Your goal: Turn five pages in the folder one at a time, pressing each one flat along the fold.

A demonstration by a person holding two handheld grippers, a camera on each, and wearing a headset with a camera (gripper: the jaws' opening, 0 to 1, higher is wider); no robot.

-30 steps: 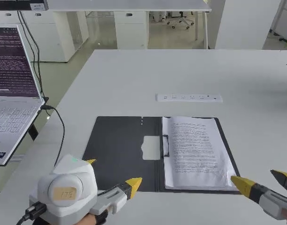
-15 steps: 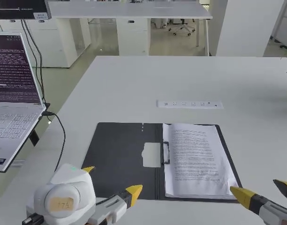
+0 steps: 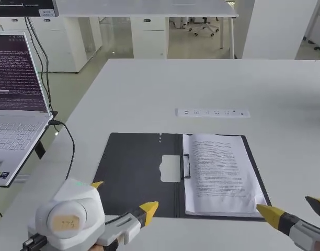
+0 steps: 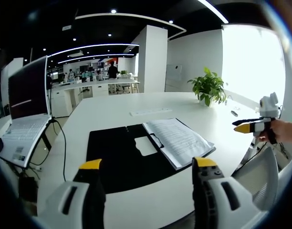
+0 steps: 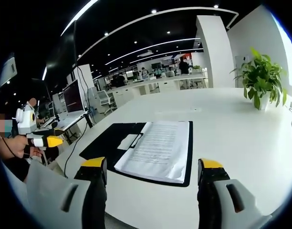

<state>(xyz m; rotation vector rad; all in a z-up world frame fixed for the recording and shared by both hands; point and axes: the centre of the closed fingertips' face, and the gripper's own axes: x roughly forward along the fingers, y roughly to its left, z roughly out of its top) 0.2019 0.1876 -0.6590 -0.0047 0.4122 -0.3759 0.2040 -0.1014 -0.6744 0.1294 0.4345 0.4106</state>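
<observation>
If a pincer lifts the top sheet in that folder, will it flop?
Probably: the pages look like thin printed paper, so a lifted corner should bend and sag. They are likely very light, so neighbouring sheets may drag along. The clip at the fold seems to hold them, so a sheet should swing over rather than come free.

Open laptop (image 3: 13, 104), white power strip (image 3: 212, 112) mid-table, potted plant (image 5: 261, 76)

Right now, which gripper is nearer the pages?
The right gripper, its tip just off the pages; the left gripper hovers by the bare black half of the folder.
</observation>
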